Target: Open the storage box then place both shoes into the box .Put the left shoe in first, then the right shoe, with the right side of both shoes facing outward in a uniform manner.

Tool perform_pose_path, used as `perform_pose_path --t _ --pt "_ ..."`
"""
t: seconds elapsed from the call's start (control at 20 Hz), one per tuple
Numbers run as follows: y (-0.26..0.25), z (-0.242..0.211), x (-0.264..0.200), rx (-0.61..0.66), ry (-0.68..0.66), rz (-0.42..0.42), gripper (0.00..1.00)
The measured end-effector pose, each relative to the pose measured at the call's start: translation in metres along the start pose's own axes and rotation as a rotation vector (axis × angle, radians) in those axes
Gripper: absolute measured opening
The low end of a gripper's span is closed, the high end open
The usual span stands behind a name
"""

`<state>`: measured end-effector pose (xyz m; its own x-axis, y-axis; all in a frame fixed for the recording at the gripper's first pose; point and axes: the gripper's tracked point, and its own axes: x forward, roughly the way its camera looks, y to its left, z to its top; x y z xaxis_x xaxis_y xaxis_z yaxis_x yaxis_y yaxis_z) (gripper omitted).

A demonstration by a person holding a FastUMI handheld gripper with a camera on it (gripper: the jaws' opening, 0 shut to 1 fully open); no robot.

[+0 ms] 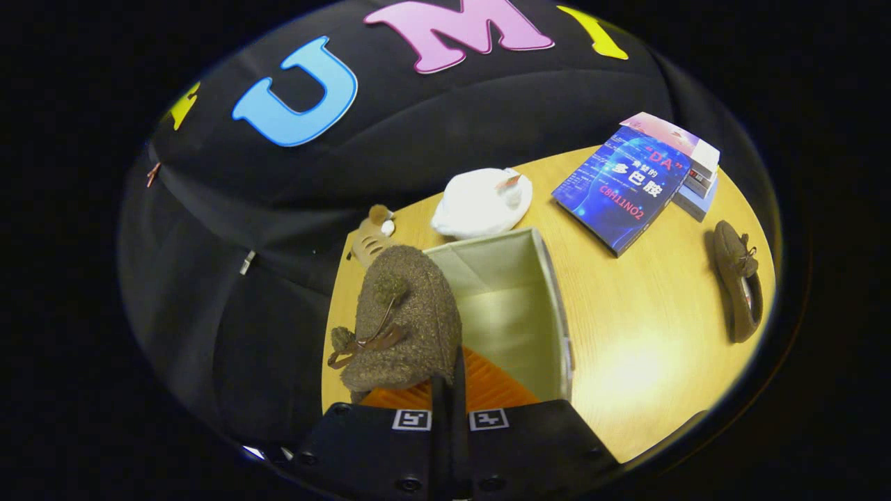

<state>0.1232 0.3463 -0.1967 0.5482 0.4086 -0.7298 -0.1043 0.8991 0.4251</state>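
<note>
My gripper (449,390) was pinched tight on a fuzzy brown shoe (404,320), holding it over the open storage box (515,306), while the other shoe (739,282) lay well apart on the wooden table (647,327).

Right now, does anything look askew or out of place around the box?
Nothing looks spilled or damaged. The gripper has its fingers shut on the brown shoe, held toe-up over the open storage box. The second shoe lies apart on the table, beside the books.
</note>
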Motion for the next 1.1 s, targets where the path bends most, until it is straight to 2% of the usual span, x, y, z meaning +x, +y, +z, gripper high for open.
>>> perform_pose_path --t 0.65,0.85,1.0,1.05,1.1 --pt "-0.023 -0.034 0.094 0.047 0.134 -0.181 0.07" --pt "-0.027 -0.048 0.106 0.026 0.18 -0.195 0.08" --pt "-0.026 -0.063 0.107 0.011 0.223 -0.205 0.25" --pt "-0.021 -0.064 0.106 0.005 0.22 -0.181 0.29" --pt "-0.016 -0.064 0.102 0.001 0.22 -0.16 0.43"
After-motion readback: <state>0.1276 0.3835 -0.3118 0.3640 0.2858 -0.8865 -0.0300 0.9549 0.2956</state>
